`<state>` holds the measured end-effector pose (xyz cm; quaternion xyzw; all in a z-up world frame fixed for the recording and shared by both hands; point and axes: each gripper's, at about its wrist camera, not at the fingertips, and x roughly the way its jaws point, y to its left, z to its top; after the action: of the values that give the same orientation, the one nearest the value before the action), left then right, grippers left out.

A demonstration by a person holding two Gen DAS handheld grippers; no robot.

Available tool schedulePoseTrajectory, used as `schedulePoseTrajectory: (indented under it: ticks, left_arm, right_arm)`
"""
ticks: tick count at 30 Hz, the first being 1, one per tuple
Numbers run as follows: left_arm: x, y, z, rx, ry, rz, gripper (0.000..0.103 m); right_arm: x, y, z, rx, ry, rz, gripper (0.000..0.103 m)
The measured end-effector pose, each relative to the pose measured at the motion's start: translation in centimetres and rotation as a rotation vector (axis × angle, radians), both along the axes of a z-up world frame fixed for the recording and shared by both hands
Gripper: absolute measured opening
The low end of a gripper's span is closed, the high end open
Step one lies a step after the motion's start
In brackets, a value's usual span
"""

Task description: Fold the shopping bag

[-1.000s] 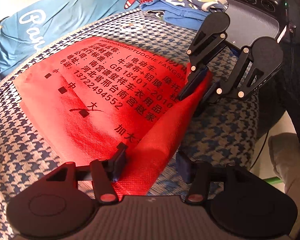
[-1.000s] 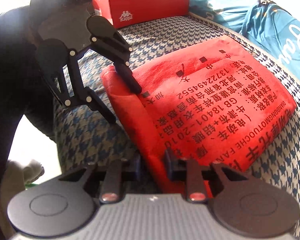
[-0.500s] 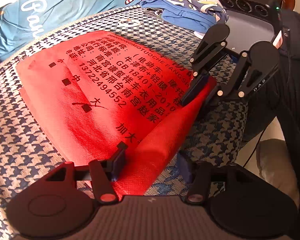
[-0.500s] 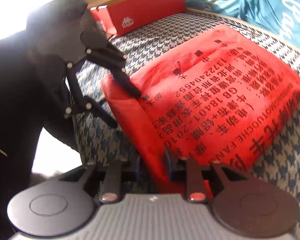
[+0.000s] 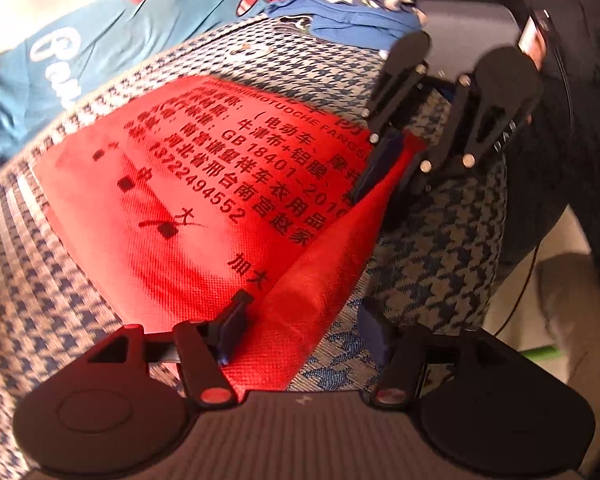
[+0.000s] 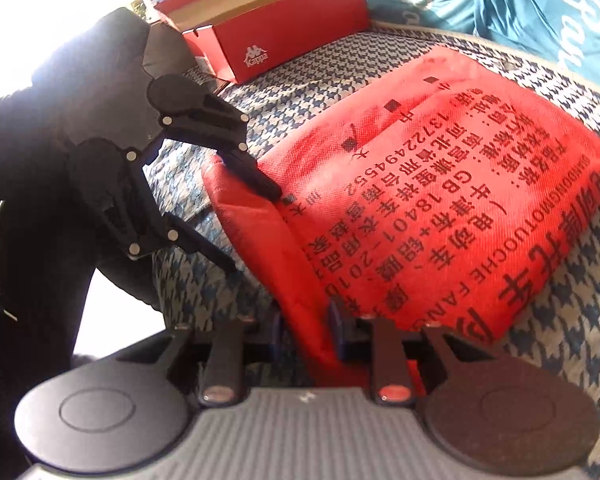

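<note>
Nearby, the red shopping bag (image 5: 204, 216) lay flat on a houndstooth-patterned cushion (image 5: 32, 304), its near edge lifted into a soft ridge. The right gripper (image 6: 305, 334) was clamped on one end of that ridge, red fabric pinched between its blue pads. The left gripper (image 5: 300, 320) stood at the other end with its jaws apart: one finger (image 5: 232, 320) rested against the raised fabric, the other stood clear over the cushion, so nothing was squeezed. The bag was a coarse non-woven cloth with a dimpled weave, roughly rectangular, printed with black characters and digits. The cushion's weave was blue and cream. Beyond it sat an open red cardboard shoebox (image 6: 276, 36) and a teal garment (image 5: 64, 52) with white lettering.
</note>
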<state>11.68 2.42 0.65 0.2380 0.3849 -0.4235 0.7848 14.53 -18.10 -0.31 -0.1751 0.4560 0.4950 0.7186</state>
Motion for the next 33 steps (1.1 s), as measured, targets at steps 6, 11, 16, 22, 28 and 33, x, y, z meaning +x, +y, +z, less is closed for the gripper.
schedulePoseTrajectory:
  ticks: [6, 11, 16, 22, 28, 33]
  left_arm:
    - [-2.3, -1.2, 1.0, 0.068, -0.134, 0.006, 0.059]
    - [-5.0, -2.6, 1.1, 0.16, -0.253, -0.047, 0.059]
    - [-4.3, -3.5, -0.2, 0.227, -0.286, -0.067, 0.059]
    - [-2.0, -2.6, -0.1, 0.143, -0.156, -0.009, 0.04]
    - [1.7, -0.8, -0.6, -0.012, 0.05, 0.108, 0.036]
    - [3.7, 0.1, -0.5, -0.069, 0.202, 0.134, 0.036]
  right_arm:
    - [0.0, 0.1, -0.2, -0.002, -0.008, 0.011, 0.022]
    - [-0.1, 0.1, -0.3, -0.004, -0.014, 0.02, 0.022]
    - [-0.1, 0.1, -0.2, -0.004, -0.018, 0.021, 0.022]
    - [-0.2, 0.1, -0.2, -0.006, -0.024, 0.023, 0.022]
    - [-0.8, 0.4, 0.2, -0.021, -0.074, 0.042, 0.026]
    - [-1.5, 0.7, 0.9, -0.023, -0.138, 0.07, 0.031]
